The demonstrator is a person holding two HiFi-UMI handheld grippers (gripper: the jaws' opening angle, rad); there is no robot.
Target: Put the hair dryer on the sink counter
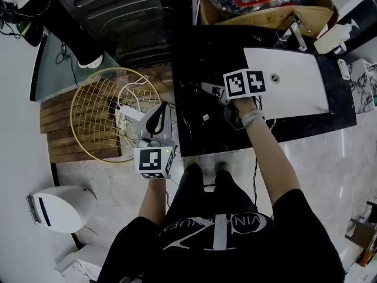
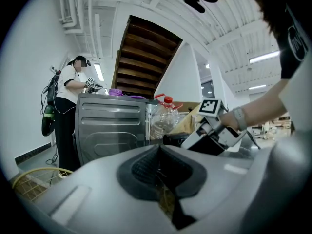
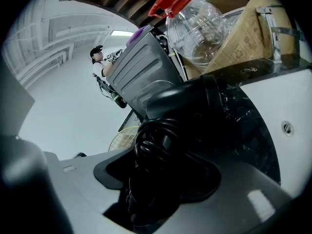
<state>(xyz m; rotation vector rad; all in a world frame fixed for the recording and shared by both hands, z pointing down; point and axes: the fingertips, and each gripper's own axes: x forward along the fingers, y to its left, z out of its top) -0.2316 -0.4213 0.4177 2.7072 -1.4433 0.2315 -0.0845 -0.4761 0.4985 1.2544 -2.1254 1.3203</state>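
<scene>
The black hair dryer (image 3: 195, 99) with its coiled cord (image 3: 156, 145) sits between the jaws of my right gripper (image 3: 163, 130), which is shut on it. They are over the left part of the black marble sink counter (image 1: 194, 69), just left of the white basin (image 1: 294, 81). In the head view the right gripper (image 1: 217, 100) points left and down at the counter. My left gripper (image 1: 154, 121) hangs over the gold wire basket (image 1: 94, 117) left of the counter, with its jaws together and nothing in them. From the left gripper view the right gripper (image 2: 207, 135) and the dryer (image 2: 174, 139) show ahead.
A dark metal appliance (image 1: 129, 16) stands behind the basket. A cardboard box (image 1: 306, 10) with a clear plastic bottle (image 3: 204, 28) sits at the counter's back, near the faucet (image 1: 297, 35) and a soap dispenser (image 1: 336, 35). A white bin (image 1: 59, 208) stands on the floor. Another person (image 2: 68, 111) stands far off.
</scene>
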